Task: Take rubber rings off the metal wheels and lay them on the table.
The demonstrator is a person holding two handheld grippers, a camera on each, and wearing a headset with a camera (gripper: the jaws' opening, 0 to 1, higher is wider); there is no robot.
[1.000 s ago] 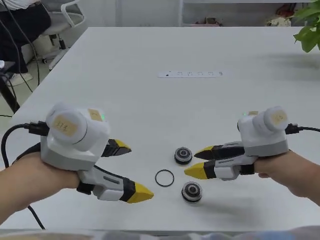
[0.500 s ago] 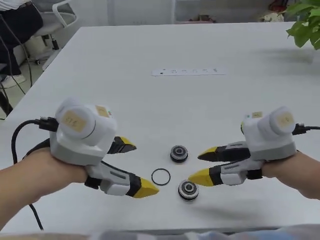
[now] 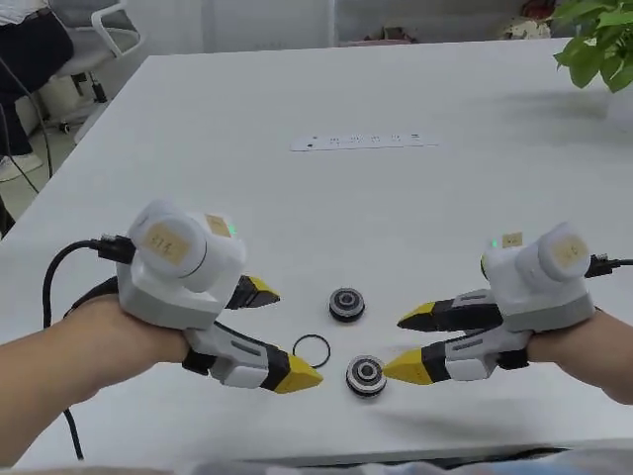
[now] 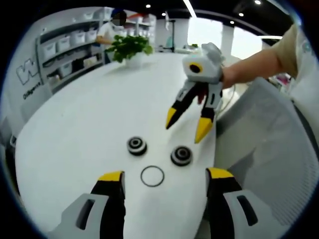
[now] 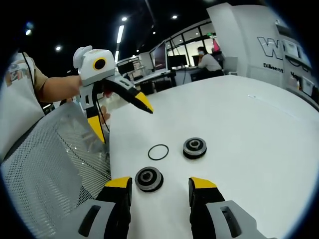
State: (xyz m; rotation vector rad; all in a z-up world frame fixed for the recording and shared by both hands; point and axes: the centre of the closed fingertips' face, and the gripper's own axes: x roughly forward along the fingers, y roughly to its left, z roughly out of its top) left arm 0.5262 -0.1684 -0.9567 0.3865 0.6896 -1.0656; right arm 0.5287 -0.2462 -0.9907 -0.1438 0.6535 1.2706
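Two small metal wheels with dark rubber rims stand on the white table: the near wheel (image 3: 365, 375) (image 4: 181, 155) (image 5: 149, 179) and the far wheel (image 3: 346, 304) (image 4: 136, 145) (image 5: 194, 147). A loose black rubber ring (image 3: 312, 349) (image 4: 152, 176) (image 5: 158, 152) lies flat on the table between them, toward the left. My left gripper (image 3: 287, 334) (image 4: 162, 177) is open, its jaws either side of the ring's line. My right gripper (image 3: 404, 342) (image 5: 159, 183) is open, its lower tip just right of the near wheel. Neither holds anything.
A white power strip (image 3: 363, 142) lies across the table's middle, far from the work. A potted plant (image 3: 595, 45) stands at the back right corner. A mesh chair back (image 5: 60, 159) sits close to the table's near edge.
Both grippers have closed in on the wheels and ring from either side. The ring and wheels have stayed where they were; the head camera has shifted.
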